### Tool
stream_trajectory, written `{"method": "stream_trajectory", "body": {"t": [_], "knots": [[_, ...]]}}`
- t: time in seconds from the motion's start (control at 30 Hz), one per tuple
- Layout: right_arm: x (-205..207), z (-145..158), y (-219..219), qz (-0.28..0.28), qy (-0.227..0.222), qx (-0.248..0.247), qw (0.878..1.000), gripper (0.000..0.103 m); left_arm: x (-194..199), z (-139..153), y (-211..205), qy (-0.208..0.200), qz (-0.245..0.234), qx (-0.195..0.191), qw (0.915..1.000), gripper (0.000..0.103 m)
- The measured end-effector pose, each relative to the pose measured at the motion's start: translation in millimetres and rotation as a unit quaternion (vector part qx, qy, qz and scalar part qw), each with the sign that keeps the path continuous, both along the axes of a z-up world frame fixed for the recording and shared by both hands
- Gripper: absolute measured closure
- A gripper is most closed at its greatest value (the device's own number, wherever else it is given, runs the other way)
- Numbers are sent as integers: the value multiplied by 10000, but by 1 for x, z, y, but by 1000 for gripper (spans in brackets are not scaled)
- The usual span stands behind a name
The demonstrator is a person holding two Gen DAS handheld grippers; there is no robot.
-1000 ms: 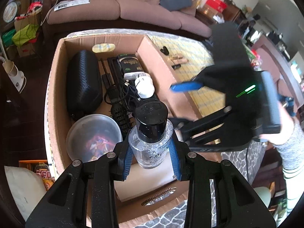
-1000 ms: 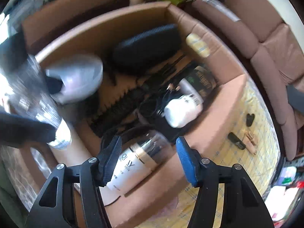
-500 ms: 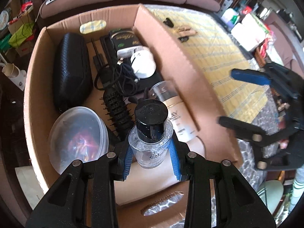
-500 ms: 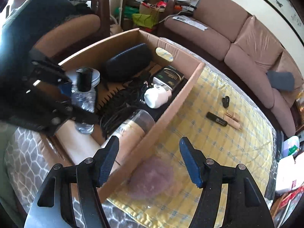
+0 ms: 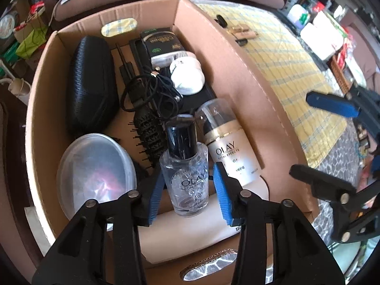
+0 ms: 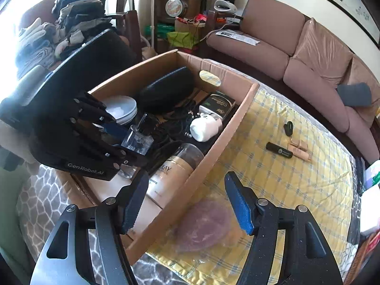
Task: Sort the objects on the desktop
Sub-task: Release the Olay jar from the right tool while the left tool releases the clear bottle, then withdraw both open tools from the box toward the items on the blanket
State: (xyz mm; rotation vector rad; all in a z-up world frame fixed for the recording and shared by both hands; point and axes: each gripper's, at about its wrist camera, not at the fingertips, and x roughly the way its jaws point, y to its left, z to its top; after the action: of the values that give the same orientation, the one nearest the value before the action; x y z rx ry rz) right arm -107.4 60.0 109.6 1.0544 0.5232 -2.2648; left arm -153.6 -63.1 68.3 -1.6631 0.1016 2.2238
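Brown sofa [image 6: 296, 47] far ahead of jaws. Folded clothes pile [image 6: 54, 23] far off to left. Yellow checked cloth [image 6: 296, 178] under and ahead of jaws (pinkish stain [image 6: 204, 225] close by).

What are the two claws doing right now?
Left gripper: open around the clear Olay bottle, pads just off the glass.
Right gripper: open, holding nothing, above the cardboard box edge.
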Motion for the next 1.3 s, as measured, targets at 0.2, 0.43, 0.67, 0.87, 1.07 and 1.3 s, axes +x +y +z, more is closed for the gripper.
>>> {"method": "stream_trajectory", "body": {"t": [0.2,0.43,0.67,0.87,1.07,1.3], "knots": [[-3,-1,4,-176,-75,-202,9996,35,-8,16,-15,77,240,398,9989,62],[-2,4,1,-271,-81,-319,9991,35,-15,36,-14,569,302,96,9979,63],[3,4,-10,-159,-81,-301,9994,35,-14,32,-5,510,201,-179,9983,63],[11,6,-13,-110,-134,-384,9991,34,2,44,-17,598,322,100,9976,62],[27,6,-17,-146,-137,-499,9986,28,39,60,-34,878,395,279,9950,52],[44,5,-23,-338,-163,-573,9977,21,72,62,-54,954,600,414,9928,34]]}}
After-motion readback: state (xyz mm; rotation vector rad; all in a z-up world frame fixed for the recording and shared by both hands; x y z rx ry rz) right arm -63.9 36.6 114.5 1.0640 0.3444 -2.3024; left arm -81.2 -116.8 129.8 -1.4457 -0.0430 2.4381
